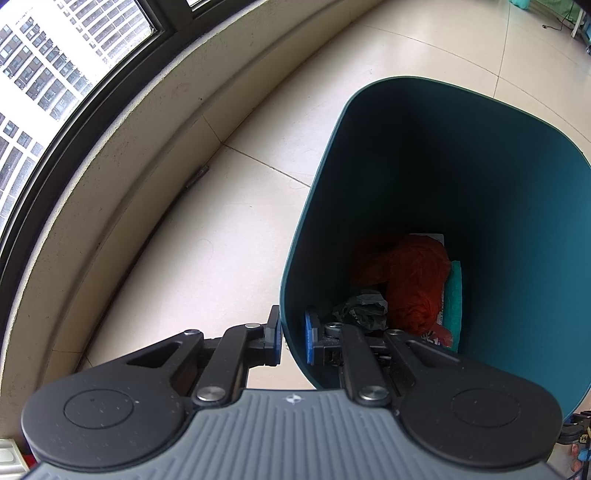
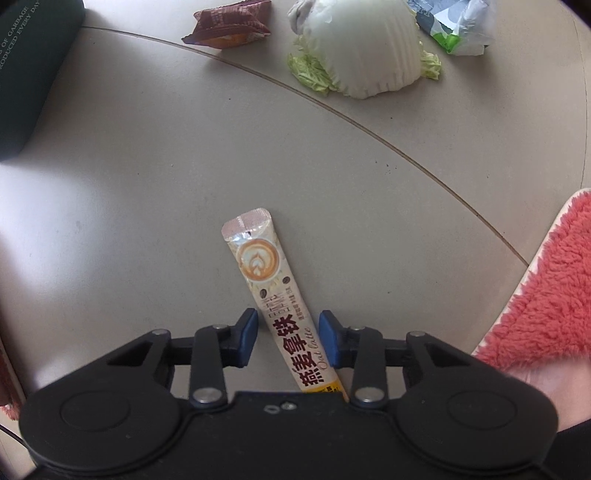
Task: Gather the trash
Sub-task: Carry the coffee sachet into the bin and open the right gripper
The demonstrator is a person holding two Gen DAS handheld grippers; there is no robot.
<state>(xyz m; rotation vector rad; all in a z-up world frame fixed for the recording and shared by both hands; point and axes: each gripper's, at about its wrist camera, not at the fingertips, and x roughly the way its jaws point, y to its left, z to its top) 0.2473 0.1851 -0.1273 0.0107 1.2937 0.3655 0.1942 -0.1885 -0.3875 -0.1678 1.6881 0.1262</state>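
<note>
Right gripper (image 2: 288, 334) half-open — astride the latte sachet (image 2: 273, 295).

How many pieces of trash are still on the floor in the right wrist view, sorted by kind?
Packaging:
Oat latte sachet, between the right gripper pads: 1
Maroon snack wrapper: 1
White-and-green plastic packet: 1
Food scraps:
Cabbage piece: 1
Total: 4

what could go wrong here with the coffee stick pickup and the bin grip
1. The oat latte sachet lies flat on the floor, angled between the right gripper pads, which do not yet press it; closing may skid it or pinch only an edge.
2. The left gripper pinches just the thin wall of the bin; it might slip.
</note>
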